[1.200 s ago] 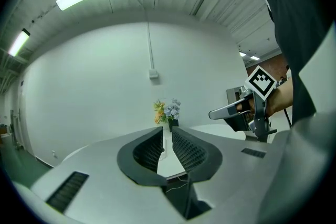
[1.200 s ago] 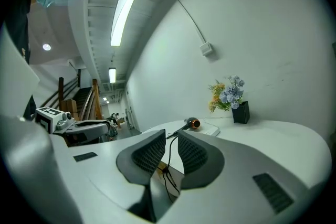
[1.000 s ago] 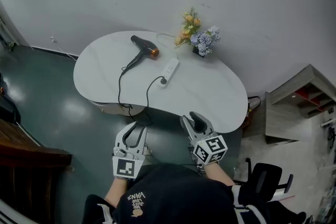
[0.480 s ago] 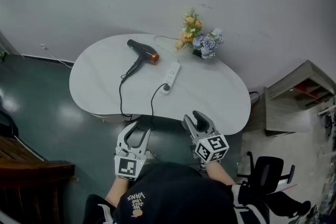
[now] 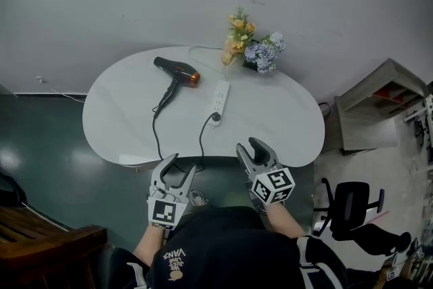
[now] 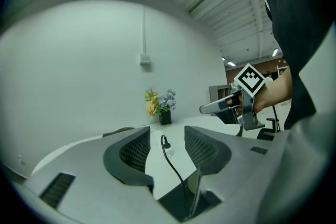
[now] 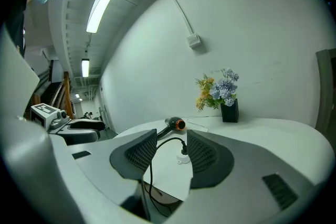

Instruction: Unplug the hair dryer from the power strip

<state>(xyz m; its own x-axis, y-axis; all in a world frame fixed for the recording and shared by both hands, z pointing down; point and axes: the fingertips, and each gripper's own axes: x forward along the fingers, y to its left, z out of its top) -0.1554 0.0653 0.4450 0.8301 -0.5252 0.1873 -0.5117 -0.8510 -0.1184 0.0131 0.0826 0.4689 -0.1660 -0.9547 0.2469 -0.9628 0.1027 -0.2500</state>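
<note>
A black hair dryer (image 5: 173, 70) with an orange nozzle lies at the back left of the white table (image 5: 284, 125). Its black cord (image 5: 157, 135) loops over the table's near edge and back up to a plug (image 5: 216, 118) seated in the near end of the white power strip (image 5: 219, 97). My left gripper (image 5: 180, 168) and right gripper (image 5: 248, 148) hover at the near edge, short of the strip. Both sets of jaws are opening with nothing between them. The left gripper (image 6: 167, 137) view shows the plug (image 6: 165, 144) straight ahead. From the right gripper (image 7: 171, 141) I see the dryer (image 7: 175, 123) and plug (image 7: 184, 150).
A dark vase of yellow and lilac flowers (image 5: 248, 48) stands at the table's back edge by the wall. A grey shelf unit (image 5: 375, 112) and a black office chair (image 5: 352, 203) are to the right. Brown wooden furniture (image 5: 40, 243) sits at lower left.
Both grippers have moved forward to the table's near edge, and their jaws have spread wider. The table now lies closer and more centred in the head view.
</note>
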